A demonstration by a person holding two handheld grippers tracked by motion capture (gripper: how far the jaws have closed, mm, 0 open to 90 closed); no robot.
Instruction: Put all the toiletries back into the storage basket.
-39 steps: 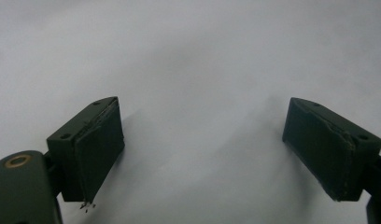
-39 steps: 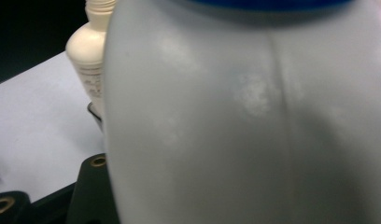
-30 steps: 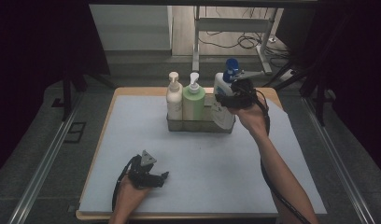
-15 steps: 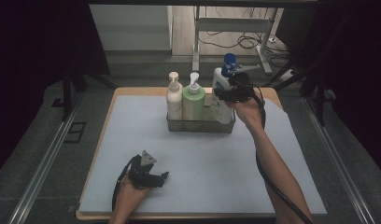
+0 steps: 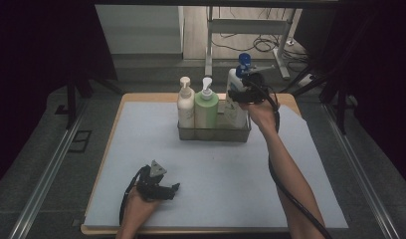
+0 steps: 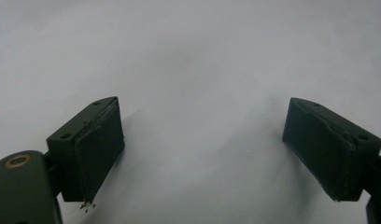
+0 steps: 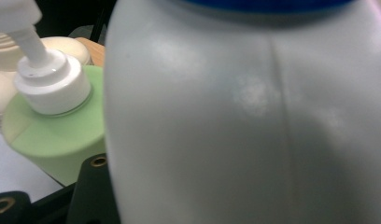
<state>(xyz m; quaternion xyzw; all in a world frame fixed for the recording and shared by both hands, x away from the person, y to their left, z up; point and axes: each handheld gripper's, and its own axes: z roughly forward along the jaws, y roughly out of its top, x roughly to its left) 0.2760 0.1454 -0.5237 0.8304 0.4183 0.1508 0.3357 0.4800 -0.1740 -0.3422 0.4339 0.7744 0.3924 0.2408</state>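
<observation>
The right hand-held gripper (image 5: 239, 95) is gripping the white bottle (image 5: 236, 102) at the basket's (image 5: 213, 133) three o'clock end; it should be lowering it straight. The left hand-held gripper (image 5: 172, 189) is resting wide open, empty.

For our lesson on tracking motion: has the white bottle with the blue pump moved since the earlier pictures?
Yes. The white bottle, held in the right tongs, has shifted left, closer to the green bottle standing in the wire basket.
</observation>
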